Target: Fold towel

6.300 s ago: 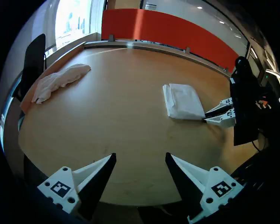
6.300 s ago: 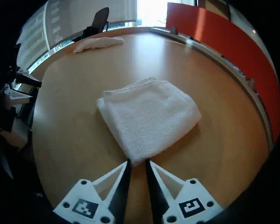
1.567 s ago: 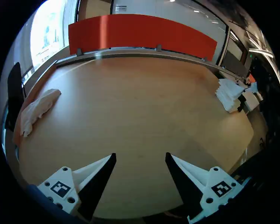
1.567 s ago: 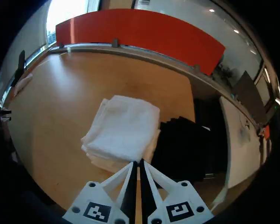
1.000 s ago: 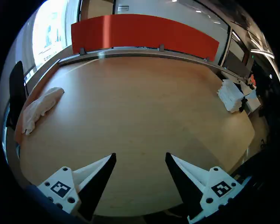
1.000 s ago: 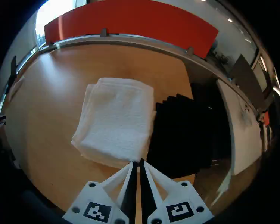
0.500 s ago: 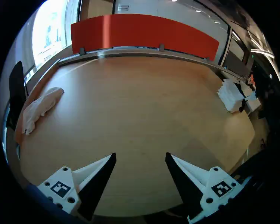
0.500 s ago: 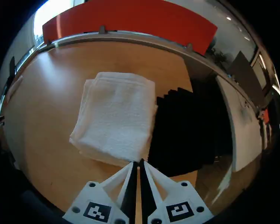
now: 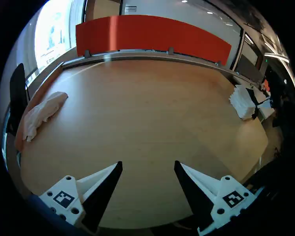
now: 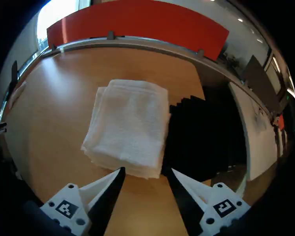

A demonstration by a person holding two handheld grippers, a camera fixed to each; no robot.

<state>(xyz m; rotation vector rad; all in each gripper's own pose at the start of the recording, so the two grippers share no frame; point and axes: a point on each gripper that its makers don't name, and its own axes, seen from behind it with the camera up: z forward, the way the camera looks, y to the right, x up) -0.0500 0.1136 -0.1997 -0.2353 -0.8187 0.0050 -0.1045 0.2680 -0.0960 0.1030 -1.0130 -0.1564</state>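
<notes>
The folded towel (image 10: pixel 128 124) lies flat at the right edge of the table (image 10: pixel 61 98). In the right gripper view its long axis runs from 6 to 12 o'clock, and several layers show on its near edge. Its right side follows the table edge, with a dark thing (image 10: pixel 202 137) that I cannot identify just beside it at 3 o'clock. There is no free room on that side, but at 9 o'clock the wood is bare.

The right gripper (image 10: pixel 143 179) is just in front of the near edge of this towel. Its jaws stand wide apart and hold nothing, and the fingertips seem not to touch the cloth.

In the left gripper view the folded towel (image 9: pixel 242 103) is far away at 2 o'clock. The loose towel (image 9: pixel 43 112) lies crumpled at 10 o'clock, close to the left edge of the table (image 9: pixel 139 106), with its long axis from 7 to 1 o'clock. The left gripper (image 9: pixel 147 170) is released too, empty, low over bare wood.

I judge that the folded piece is finished and the loose towel is the next work. The left gripper is clearly nearer to it. The middle of the table gives a wide free area for spreading. Beyond are the red panel (image 9: pixel 155 35) at 12 o'clock and a chair (image 9: pixel 17 94) at 9 o'clock.
</notes>
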